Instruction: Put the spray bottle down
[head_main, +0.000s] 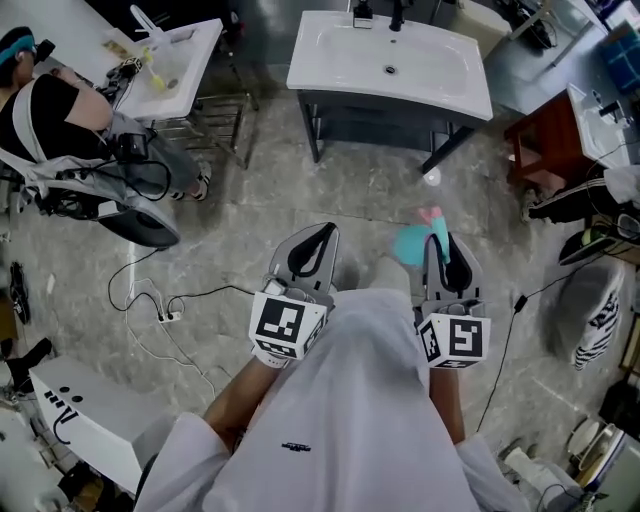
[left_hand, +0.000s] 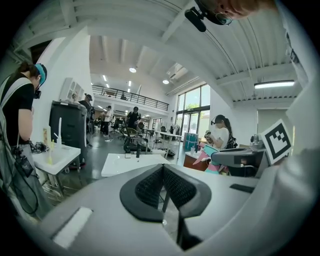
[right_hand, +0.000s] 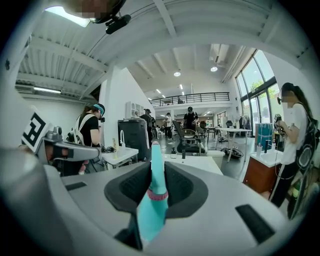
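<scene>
A teal spray bottle (head_main: 410, 244) with a pink trigger part sticks out ahead of my right gripper (head_main: 441, 243), held over the grey floor. In the right gripper view the bottle (right_hand: 151, 202), with a pink ring round its neck, stands between the black pads, and the right gripper (right_hand: 155, 172) is shut on it. My left gripper (head_main: 324, 234) hangs level beside it, to the left. Its pads meet at the tip with nothing between them, and the left gripper (left_hand: 162, 169) is shut. A white shirt and forearms lie below both grippers.
A white sink basin (head_main: 345, 62) on a dark stand stands straight ahead. A second white basin table (head_main: 195, 55) is at far left, with a person (head_main: 55, 125) beside it. Cables (head_main: 160, 305) trail on the floor at left. A red-brown cabinet (head_main: 545, 140) stands at right.
</scene>
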